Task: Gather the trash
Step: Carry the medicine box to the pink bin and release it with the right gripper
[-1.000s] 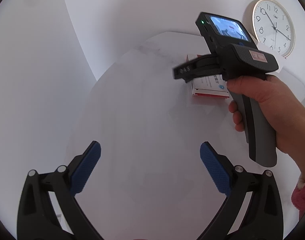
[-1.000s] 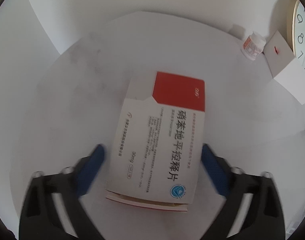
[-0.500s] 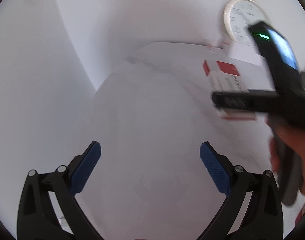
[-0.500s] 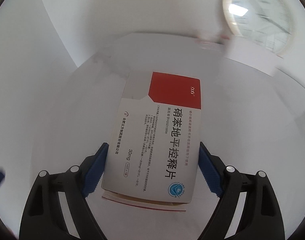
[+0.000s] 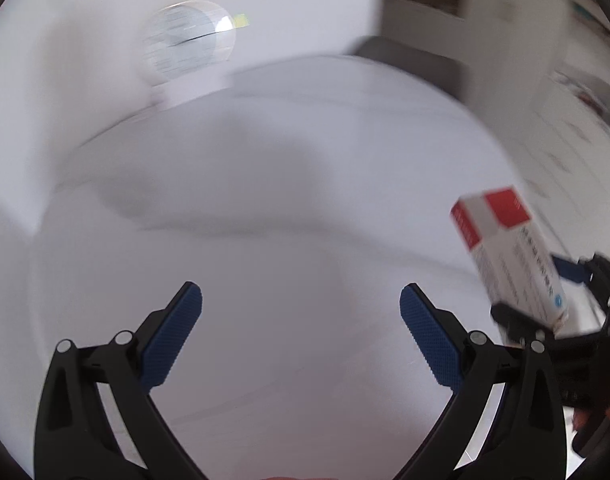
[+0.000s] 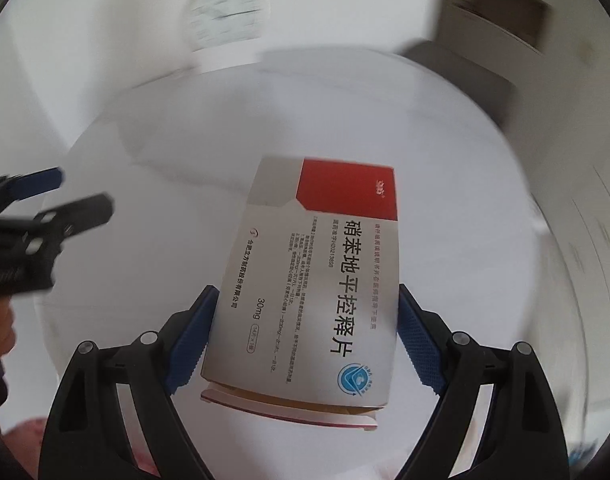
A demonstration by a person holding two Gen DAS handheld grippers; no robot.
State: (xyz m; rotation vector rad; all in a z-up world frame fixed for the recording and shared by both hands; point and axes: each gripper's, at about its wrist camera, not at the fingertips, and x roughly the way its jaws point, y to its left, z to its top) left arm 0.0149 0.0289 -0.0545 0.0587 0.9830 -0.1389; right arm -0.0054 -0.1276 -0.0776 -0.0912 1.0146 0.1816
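Table (image 5: 305, 200): a round white top filled the middle of both views, blurred, with soft grey shadows across its far half.
Wall (image 5: 297, 4): plain white, it ran behind the table along the top of both frames; a dark doorway or shelf (image 6: 497, 12) showed at upper right, too smeared to tell which.
Clock (image 5: 189, 40): a round pale face stood at the table's far edge, upper left of the left wrist view and upper centre of the right wrist view (image 6: 227, 20), its dial streaked by blur.
Box (image 6: 317, 280): the white medicine carton with a red corner panel and black Chinese print marked 30mg sat in the centre of the right wrist view, lifted off the table, its near end flap hanging open; in the left wrist view it appeared tilted at the right edge (image 5: 509, 256).
Right gripper (image 6: 305, 336): its blue pads (image 6: 193, 340) pinched the box by its two long sides, near the open end; the same tool showed as a dark shape at lower right of the left wrist view.
Left gripper (image 5: 301, 332): its blue pads (image 5: 173, 336) stood spread wide over bare table, holding nothing; it showed blurred at the left edge of the right wrist view (image 6: 61, 196).
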